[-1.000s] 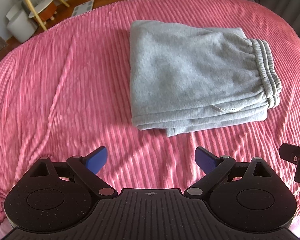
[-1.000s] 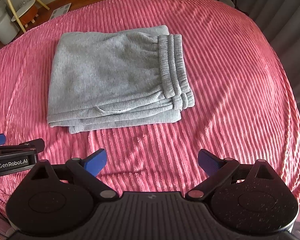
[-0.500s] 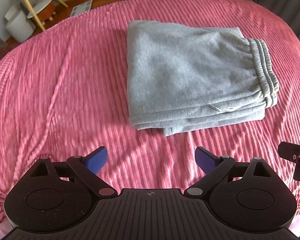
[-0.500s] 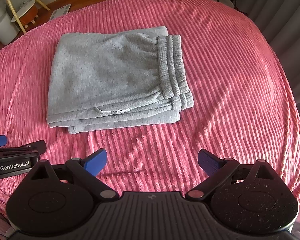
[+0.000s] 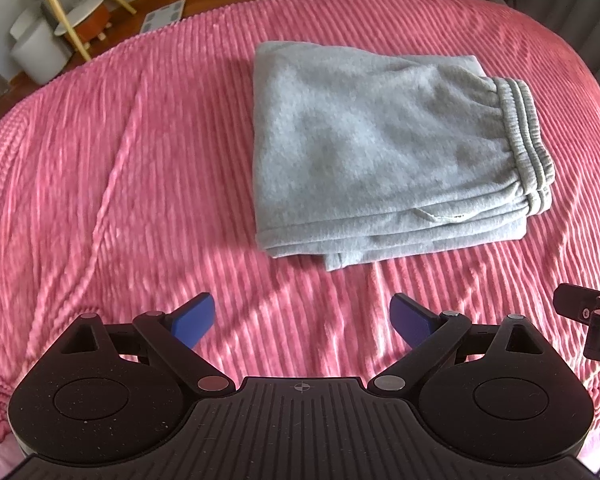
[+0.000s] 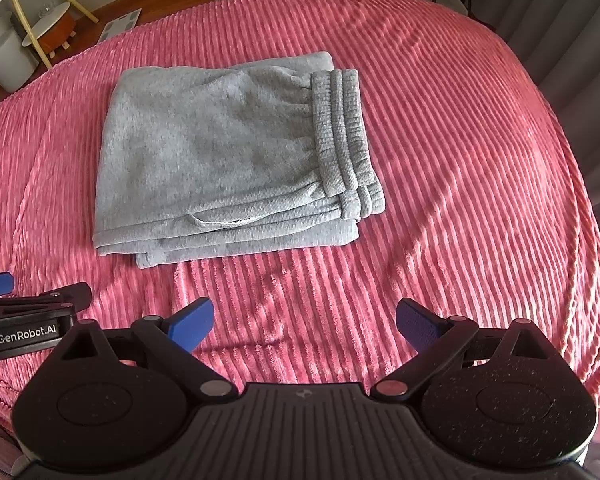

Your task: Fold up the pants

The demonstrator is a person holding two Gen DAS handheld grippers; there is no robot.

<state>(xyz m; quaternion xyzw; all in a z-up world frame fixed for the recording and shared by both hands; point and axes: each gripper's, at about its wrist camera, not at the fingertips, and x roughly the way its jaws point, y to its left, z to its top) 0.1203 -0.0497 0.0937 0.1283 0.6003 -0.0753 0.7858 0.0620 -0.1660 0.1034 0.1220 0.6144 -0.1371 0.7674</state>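
Observation:
Grey sweatpants point(image 5: 372, 148) point(image 6: 224, 160) lie folded into a thick rectangle on the pink ribbed bedspread, the elastic waistband point(image 6: 344, 132) on the right side, layered edges facing me. My left gripper point(image 5: 302, 322) is open, held over the bedspread a short way in front of the pants' near left corner, nothing between its blue fingertips. My right gripper point(image 6: 304, 322) is open too, empty, in front of the pants' near edge. Each gripper shows at the edge of the other's view: the right gripper point(image 5: 588, 320) and the left gripper point(image 6: 28, 312).
The pink bedspread point(image 5: 120, 168) point(image 6: 460, 160) covers the whole bed. Beyond its far edge are a wooden floor, white round stools and a yellow-legged stand point(image 5: 60, 28). Grey curtains point(image 6: 560, 20) hang at the right.
Both grippers have drifted back and up slightly, so the pants sit a little farther off. The pants have not moved and both grippers stay open.

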